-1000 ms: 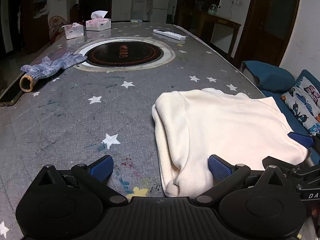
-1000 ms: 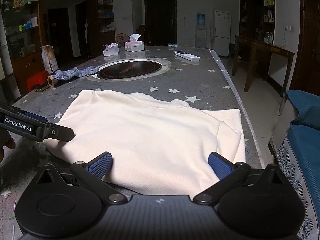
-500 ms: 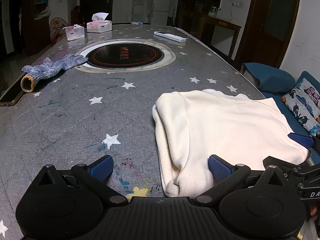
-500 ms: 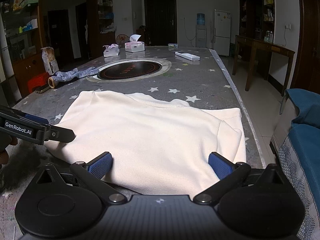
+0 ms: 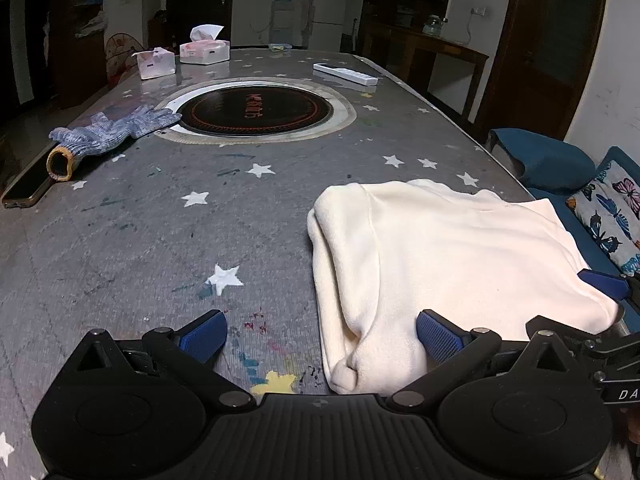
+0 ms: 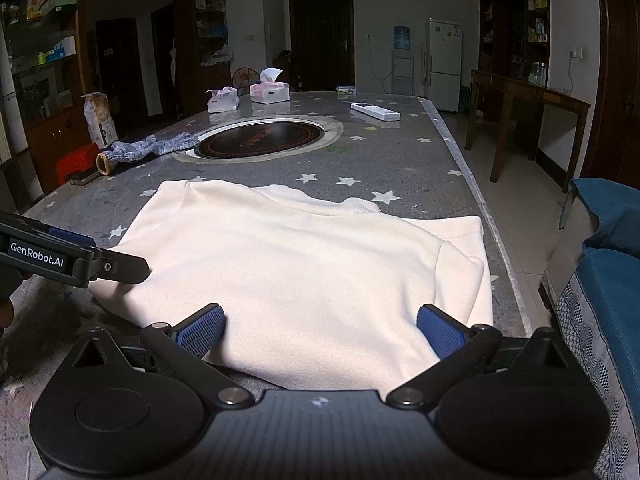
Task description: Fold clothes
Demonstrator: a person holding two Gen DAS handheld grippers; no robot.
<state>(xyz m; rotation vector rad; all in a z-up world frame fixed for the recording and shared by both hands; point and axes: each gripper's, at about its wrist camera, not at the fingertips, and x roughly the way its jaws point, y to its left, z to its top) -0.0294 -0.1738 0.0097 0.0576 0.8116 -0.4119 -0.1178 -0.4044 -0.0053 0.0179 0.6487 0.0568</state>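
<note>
A cream sweater (image 5: 452,252) lies folded on the grey star-patterned table (image 5: 140,240), near its right edge. My left gripper (image 5: 320,332) stands open at the sweater's near left corner, with the right pad against the cloth and the left pad over bare table. The right wrist view shows the same sweater (image 6: 304,268) spread flat in front of my right gripper (image 6: 320,326), which is open at the near hem. The left gripper's black finger (image 6: 120,266) rests at the sweater's left edge there. Nothing is gripped by either one.
A round black hotplate (image 5: 256,110) is set in the table's middle. A blue knit glove (image 5: 108,136) and a phone (image 5: 26,186) lie at the left. Two tissue boxes (image 5: 204,50) and a white remote (image 5: 344,74) sit far back. A blue sofa (image 6: 612,280) stands at the right.
</note>
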